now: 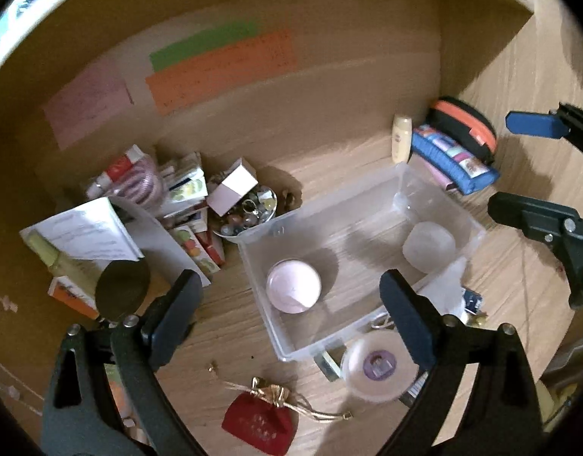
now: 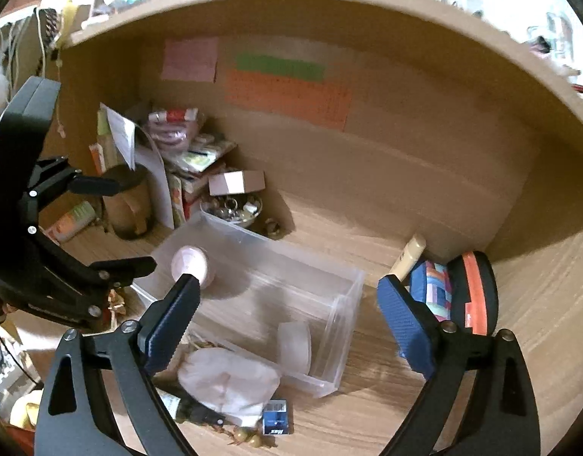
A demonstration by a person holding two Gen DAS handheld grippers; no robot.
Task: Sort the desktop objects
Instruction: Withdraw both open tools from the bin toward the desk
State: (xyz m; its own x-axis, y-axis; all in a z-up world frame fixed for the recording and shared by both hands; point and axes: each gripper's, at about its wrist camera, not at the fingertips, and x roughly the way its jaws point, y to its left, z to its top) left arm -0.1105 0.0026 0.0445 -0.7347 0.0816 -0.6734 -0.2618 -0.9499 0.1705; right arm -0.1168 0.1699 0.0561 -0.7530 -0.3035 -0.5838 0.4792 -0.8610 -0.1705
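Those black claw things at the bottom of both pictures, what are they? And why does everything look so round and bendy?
They are grippers: two-finger tongs that a person holds, one in each hand. Each has a small camera looking along its fingers, and its wide lens bends the picture.

One picture comes from the left gripper. The other comes from the right gripper. Each camera also catches the other gripper at the side.

They look down at a wooden desk. On it stands a clear plastic box with a pink round jar and a frosted white jar inside. Around it lie a red pouch, a blue pencil case and a pile of small boxes.

Both grippers are open and hold nothing.
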